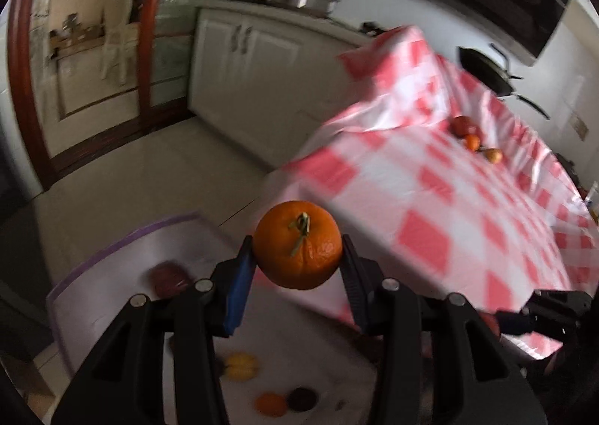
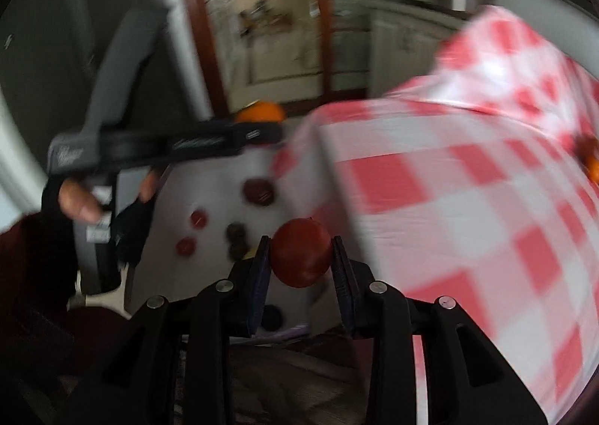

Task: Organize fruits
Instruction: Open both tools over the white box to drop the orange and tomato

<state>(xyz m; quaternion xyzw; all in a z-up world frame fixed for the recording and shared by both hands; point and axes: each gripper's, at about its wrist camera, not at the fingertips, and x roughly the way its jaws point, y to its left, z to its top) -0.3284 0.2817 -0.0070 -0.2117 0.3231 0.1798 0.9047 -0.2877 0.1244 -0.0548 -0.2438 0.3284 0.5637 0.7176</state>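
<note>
Kitchen, white tray beside checkered counter | left hand-held gripper pinched orange, tray directly below | right hand-held gripper pinched red fruit, tray ahead-left.

Dim, soft indoor light, no hard shadows; fisheye bends the edges into black corners, and motion blur smears the checkered cloth on the right.

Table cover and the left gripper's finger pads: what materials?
Checked table cover: looks like thin glossy plastic or vinyl, given its sheen and sharp creases. Left gripper finger pads: matte blue, probably rubber or foam; the blur leaves it open.
</note>
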